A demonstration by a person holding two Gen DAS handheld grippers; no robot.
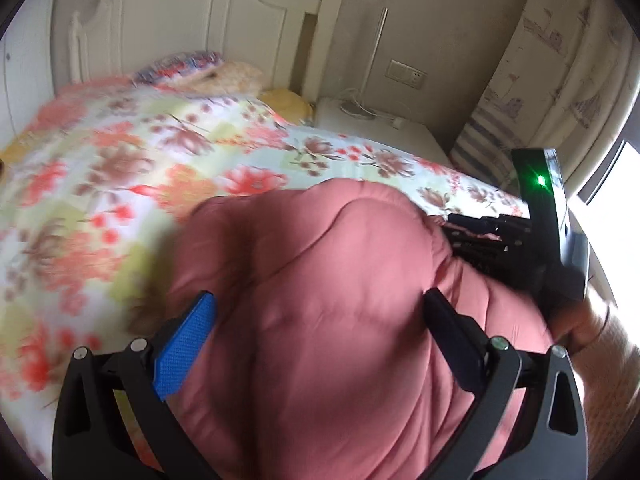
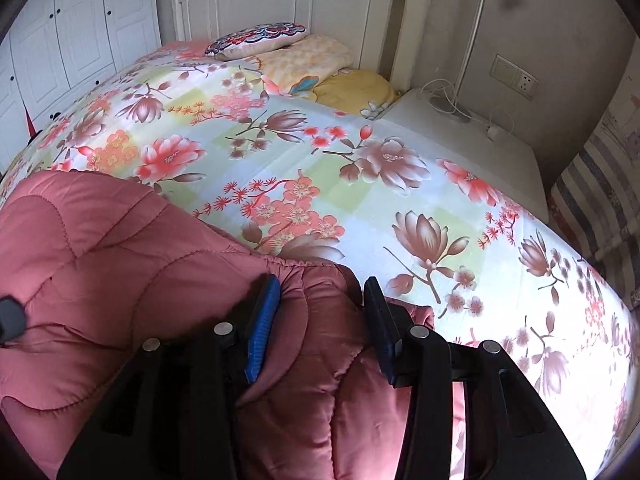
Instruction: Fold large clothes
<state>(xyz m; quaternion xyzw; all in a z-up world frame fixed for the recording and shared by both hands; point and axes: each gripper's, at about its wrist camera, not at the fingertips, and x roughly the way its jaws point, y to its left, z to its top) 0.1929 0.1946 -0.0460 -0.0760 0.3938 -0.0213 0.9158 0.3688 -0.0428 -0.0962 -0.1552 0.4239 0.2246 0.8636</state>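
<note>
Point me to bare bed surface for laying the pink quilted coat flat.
Free: the floral bedspread between the coat and the pillows, and its stretch along the nightstand side. Crowded: the head end with the yellow blanket, and the near edge under the coat.

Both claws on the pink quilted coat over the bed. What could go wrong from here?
1. The right claw pinches only a bunched edge of the coat; the puffy fabric may slip out.
2. The left claw straddles a thick bulge; whether its pads bite is unclear, so that side may drop.
3. The two claws sit close together, so they may collide.
</note>
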